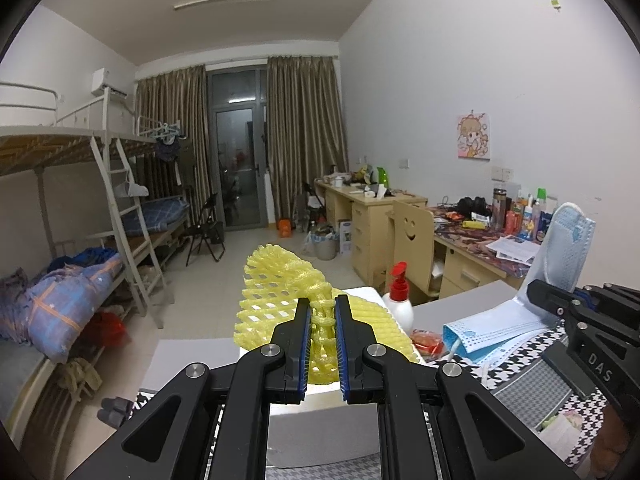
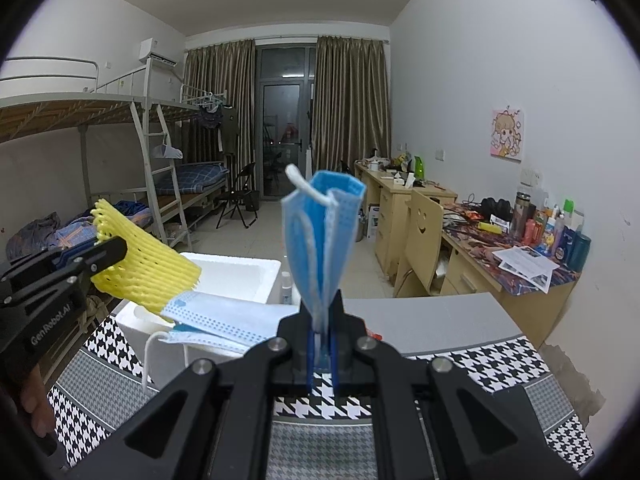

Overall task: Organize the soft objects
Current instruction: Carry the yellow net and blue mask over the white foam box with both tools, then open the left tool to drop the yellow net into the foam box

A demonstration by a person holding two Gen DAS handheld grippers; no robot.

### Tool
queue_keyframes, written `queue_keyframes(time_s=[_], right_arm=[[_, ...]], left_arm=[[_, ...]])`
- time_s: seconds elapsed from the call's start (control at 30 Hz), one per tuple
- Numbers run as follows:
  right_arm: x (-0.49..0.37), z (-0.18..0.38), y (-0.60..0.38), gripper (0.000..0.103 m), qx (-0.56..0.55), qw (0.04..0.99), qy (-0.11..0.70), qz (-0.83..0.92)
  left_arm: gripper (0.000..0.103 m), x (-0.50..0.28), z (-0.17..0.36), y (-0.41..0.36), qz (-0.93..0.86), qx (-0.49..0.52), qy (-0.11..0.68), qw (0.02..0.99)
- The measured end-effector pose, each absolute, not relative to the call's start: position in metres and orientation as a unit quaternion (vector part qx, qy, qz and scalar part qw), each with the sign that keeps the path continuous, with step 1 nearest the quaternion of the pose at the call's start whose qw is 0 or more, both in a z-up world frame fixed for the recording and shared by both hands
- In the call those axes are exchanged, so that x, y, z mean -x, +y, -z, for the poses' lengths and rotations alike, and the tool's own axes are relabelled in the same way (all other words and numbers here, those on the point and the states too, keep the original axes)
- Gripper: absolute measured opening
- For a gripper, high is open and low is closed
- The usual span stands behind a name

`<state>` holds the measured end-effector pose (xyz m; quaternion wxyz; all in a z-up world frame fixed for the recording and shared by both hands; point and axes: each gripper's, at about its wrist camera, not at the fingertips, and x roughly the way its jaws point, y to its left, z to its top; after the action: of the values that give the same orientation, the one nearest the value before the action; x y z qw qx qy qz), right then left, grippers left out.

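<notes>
Two grippers raised above a white foam box (image 2: 224, 276) on a houndstooth cloth (image 2: 492, 364). Left gripper (image 1: 322, 308), bottom centre of its own view, clenched on a yellow foam net (image 1: 280, 280) fanning up toward frame centre; at left edge of the right view, same net over the box. Right gripper (image 2: 322, 312), bottom centre, pinching a folded blue face mask (image 2: 320, 236) standing upright. More blue masks (image 2: 224, 320) draped over the box rim, lower left. Red-capped pump bottle (image 1: 398, 300) beside the box.
</notes>
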<state>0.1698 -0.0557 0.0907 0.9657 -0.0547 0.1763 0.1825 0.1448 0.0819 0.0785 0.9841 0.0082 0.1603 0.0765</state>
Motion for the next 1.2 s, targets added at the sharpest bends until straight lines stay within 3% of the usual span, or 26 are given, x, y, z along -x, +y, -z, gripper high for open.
queue_keyframes(time_s=[1.2], right_arm=[[-0.222, -0.084, -0.026, 0.009, 0.071, 0.959, 0.216, -0.167]], left_arm=[[0.013, -0.229, -0.046, 0.113, -0.059, 0.012, 0.252, 0.966]])
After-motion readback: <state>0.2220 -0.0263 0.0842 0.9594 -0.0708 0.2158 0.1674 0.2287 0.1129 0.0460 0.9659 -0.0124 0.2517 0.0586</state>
